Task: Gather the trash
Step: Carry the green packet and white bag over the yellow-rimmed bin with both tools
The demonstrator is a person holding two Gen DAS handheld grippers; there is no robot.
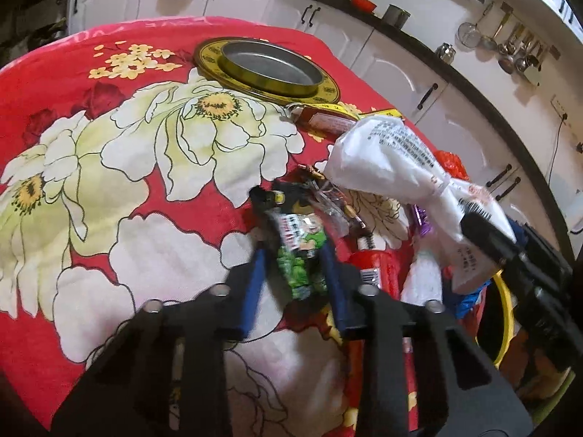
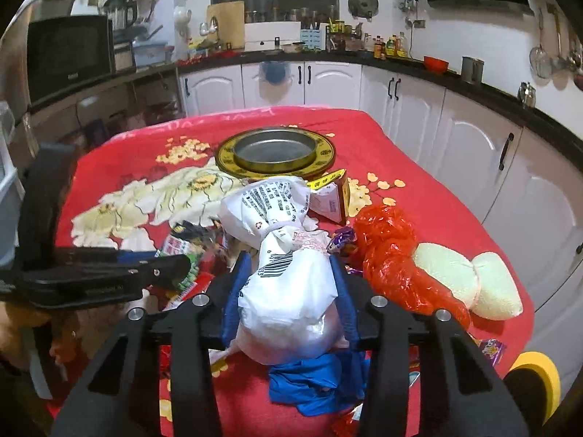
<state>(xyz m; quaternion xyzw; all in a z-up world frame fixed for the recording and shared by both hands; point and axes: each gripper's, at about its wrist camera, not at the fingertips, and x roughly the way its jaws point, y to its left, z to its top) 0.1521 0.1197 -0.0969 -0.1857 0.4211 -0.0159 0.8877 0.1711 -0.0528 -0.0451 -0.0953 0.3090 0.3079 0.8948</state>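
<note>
a: where's the left gripper (image 1: 295, 251) at?

b: its blue fingers (image 1: 255, 284) are pinched in on a green snack wrapper (image 1: 300, 255), sitting right between them over the red floral cloth (image 1: 109, 54).

a: and the right gripper (image 2: 291, 291)?

b: clamped on a knotted white plastic bag (image 2: 288, 284), bulging out between the fingers. blue bag (image 2: 313, 382) just under it, orange bag (image 2: 393, 255) to its right, round metal tray (image 2: 275, 151) well behind.
</note>
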